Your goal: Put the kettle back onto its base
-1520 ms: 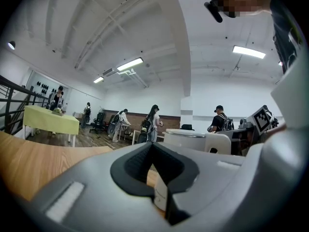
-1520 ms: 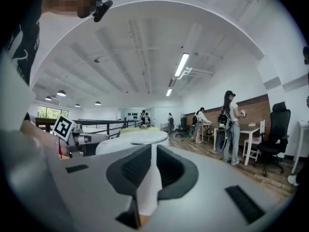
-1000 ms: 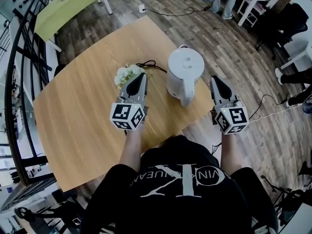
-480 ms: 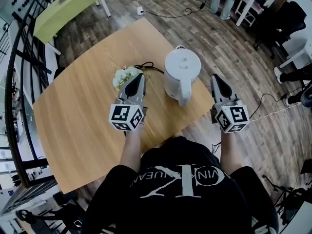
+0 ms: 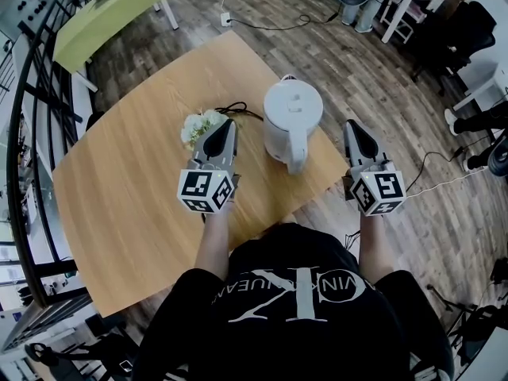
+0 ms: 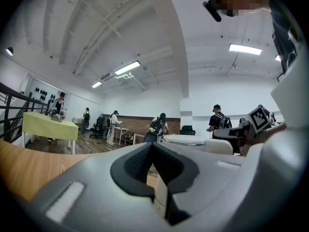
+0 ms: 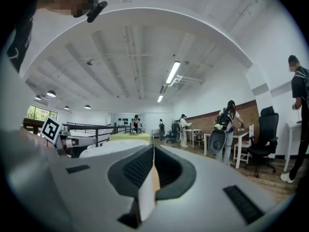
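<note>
While the person holds both tools level at the near side of the wooden table (image 5: 119, 181), neither tool touches anything. The left gripper (image 5: 225, 124) has its jaws pressed together with nothing between them. The right gripper (image 5: 352, 125) is closed and empty in the same way, and in the head view it shows past the table's right edge.

The single white kettle (image 5: 292, 117) stands upright on the table between the two grippers. It is a little beyond their tips and apart from both. Its handle (image 5: 296, 155) points back toward the person and lies in the gap between the grippers. In the left gripper view its lid shows just right of the jaws, and in the right gripper view just left of them. The kettle's body hides what is under it, so I cannot tell whether it sits on a base.

One small bunch of white flowers (image 5: 198, 124) lies just beyond the left gripper's tip, slightly to its left. Behind the flowers, one black cable (image 5: 238, 106) curls on the tabletop toward the kettle. Farther off, across the plank floor, stands one green table (image 5: 111, 18).
</note>
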`<state>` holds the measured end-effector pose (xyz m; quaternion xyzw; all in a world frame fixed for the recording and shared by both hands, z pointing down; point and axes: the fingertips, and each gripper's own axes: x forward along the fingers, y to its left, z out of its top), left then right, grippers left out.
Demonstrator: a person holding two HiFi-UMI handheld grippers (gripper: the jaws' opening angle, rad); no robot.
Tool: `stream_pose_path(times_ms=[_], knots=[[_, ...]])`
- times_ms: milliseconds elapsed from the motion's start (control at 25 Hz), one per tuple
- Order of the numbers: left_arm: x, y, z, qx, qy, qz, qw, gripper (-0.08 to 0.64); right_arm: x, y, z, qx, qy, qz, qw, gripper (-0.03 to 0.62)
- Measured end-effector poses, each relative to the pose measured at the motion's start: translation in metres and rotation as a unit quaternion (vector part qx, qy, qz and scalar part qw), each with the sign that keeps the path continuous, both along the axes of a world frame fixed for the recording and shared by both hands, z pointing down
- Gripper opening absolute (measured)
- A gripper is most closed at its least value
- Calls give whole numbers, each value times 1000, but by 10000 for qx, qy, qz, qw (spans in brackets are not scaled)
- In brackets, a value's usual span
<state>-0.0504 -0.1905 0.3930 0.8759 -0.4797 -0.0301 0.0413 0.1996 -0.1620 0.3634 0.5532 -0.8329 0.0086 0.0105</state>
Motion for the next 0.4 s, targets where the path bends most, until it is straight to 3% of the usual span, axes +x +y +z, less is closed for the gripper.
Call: stream_pose_path(times_ms=[400], knots=[[6,0,1,-10,-12,30,10000,7,5,1,0,16,-23,21,10000,17]])
